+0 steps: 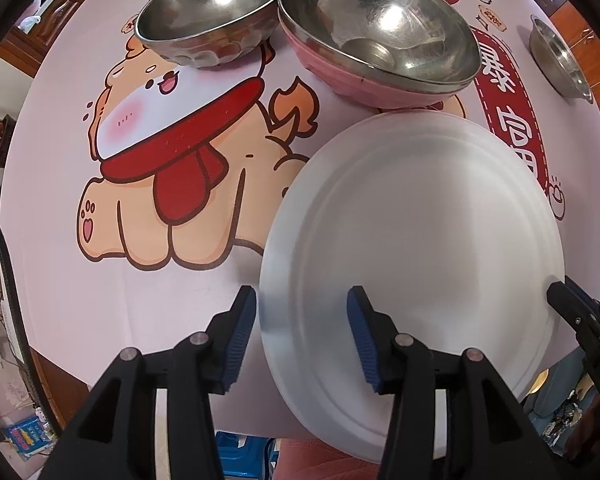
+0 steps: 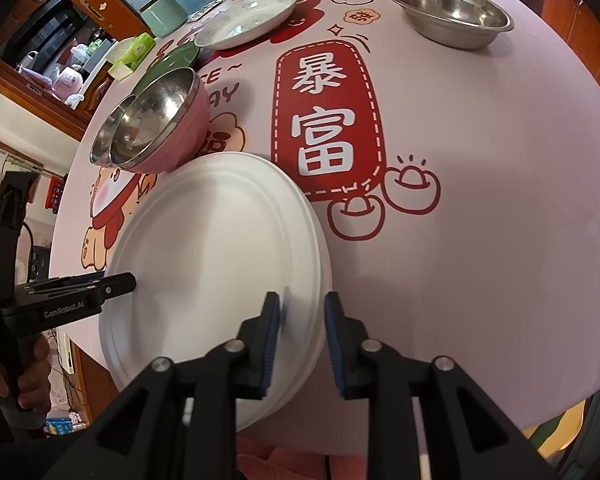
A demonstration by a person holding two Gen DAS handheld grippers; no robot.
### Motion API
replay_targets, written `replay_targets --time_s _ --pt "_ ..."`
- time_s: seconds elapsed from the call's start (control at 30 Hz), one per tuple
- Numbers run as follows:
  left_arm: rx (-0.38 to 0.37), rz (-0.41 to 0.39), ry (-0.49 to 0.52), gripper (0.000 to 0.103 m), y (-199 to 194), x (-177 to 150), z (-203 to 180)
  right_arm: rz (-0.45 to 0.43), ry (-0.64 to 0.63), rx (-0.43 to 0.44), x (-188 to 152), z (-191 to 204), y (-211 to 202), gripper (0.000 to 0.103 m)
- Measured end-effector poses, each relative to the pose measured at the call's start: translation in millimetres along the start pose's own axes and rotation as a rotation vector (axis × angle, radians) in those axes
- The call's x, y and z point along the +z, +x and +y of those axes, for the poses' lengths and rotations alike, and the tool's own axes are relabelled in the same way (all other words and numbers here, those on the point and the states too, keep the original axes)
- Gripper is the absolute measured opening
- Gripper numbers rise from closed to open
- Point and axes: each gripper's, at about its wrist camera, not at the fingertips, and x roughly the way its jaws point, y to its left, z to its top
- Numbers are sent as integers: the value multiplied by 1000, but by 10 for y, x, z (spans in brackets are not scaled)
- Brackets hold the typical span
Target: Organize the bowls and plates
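A large white plate (image 1: 416,240) (image 2: 216,256) lies near the table's front edge. My left gripper (image 1: 302,312) is open, its jaws straddling the plate's left rim. My right gripper (image 2: 302,312) straddles the plate's right rim with its jaws narrowly apart; whether they touch the rim I cannot tell. Behind the plate stands a pink bowl (image 1: 364,84) (image 2: 188,136) with a steel bowl (image 1: 376,24) nested in it. Another steel bowl (image 1: 208,20) (image 2: 108,132) stands to its left.
A steel basin (image 2: 452,12) (image 1: 560,64) stands far right. A white patterned dish (image 2: 248,20) and a green bowl (image 2: 176,60) are at the back. The table (image 2: 480,200) has a cartoon cloth. The front edge is just below the grippers.
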Motion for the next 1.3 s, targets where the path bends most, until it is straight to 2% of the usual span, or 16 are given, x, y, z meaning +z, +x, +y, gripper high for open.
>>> replay_targets --time_s 0.23,0.63,0.9,1.03,1.1,1.23,1.3 --pt "-19 -21 -2 49 -69 -133 88 -30 56 -20 -79 -67 -71 27" --pt "-60 -112 -29 51 -288 -312 360 -99 119 -13 -381 -135 -234 28" --pt "-85 -180 -73 60 -448 -671 798 -130 130 15 -630 -109 -309 28" --pt "-79 -192 -95 63 -437 -769 940 -139 137 29 -723 -83 -338 41" --pt "-72 -202 -106 66 -419 -832 982 -141 136 38 -740 -71 -346 42" --pt "-74 -213 -122 70 -385 -902 1021 -158 144 61 -733 -61 -384 53" --pt "-79 -218 -124 73 -382 -924 1052 -164 157 79 -694 -79 -404 54"
